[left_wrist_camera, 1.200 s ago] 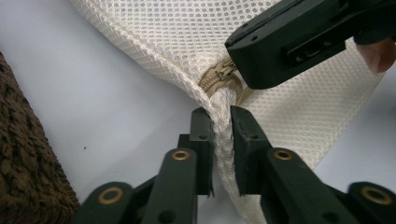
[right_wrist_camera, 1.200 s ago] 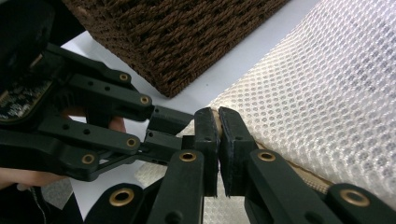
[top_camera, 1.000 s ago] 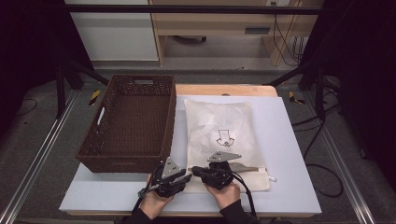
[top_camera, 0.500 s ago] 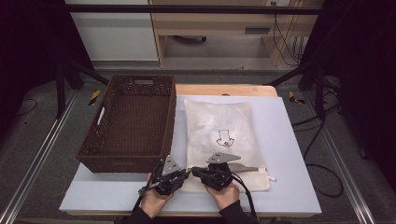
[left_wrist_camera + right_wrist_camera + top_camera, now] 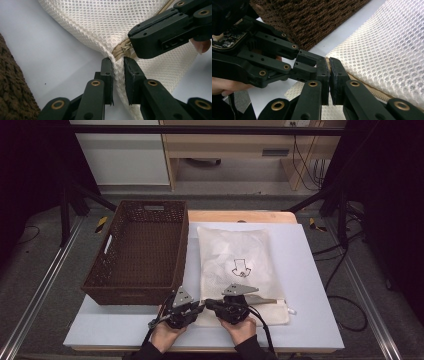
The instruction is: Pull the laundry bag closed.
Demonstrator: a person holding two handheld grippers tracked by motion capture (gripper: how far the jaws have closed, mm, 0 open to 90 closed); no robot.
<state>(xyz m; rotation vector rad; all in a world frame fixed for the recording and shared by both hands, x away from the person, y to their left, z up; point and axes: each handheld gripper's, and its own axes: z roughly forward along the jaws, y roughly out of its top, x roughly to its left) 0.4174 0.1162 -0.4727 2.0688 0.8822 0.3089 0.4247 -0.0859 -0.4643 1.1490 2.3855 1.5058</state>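
Your left gripper (image 5: pixel 118 72) is clamped on the near left corner of the white mesh laundry bag (image 5: pixel 235 260), its two jaws pinching a fold of the netting just below the end of the beige zipper (image 5: pixel 119 50). In the left gripper view the fabric bunches up between the jaws, and the zipper teeth run off behind your other tool.

Your right gripper (image 5: pixel 329 75) sits just beside it, jaws drawn nearly together over the zipper edge of the bag. The right gripper view does not let you tell whether they have anything pinched: the bag's beige edge runs behind them, and the narrow slit between the pads looks dark.

From the high view, both your hands come in at the near edge of the pale blue surface (image 5: pixel 310 285), left hand (image 5: pixel 167 332) and right hand (image 5: pixel 240 330) close together, the tools meeting at the bag's corner. The bag lies flat along the middle of the surface, a dark arrow mark (image 5: pixel 241 267) showing on it. A brown woven basket (image 5: pixel 102 285) stands to the bag's left, touching or almost touching its edge.
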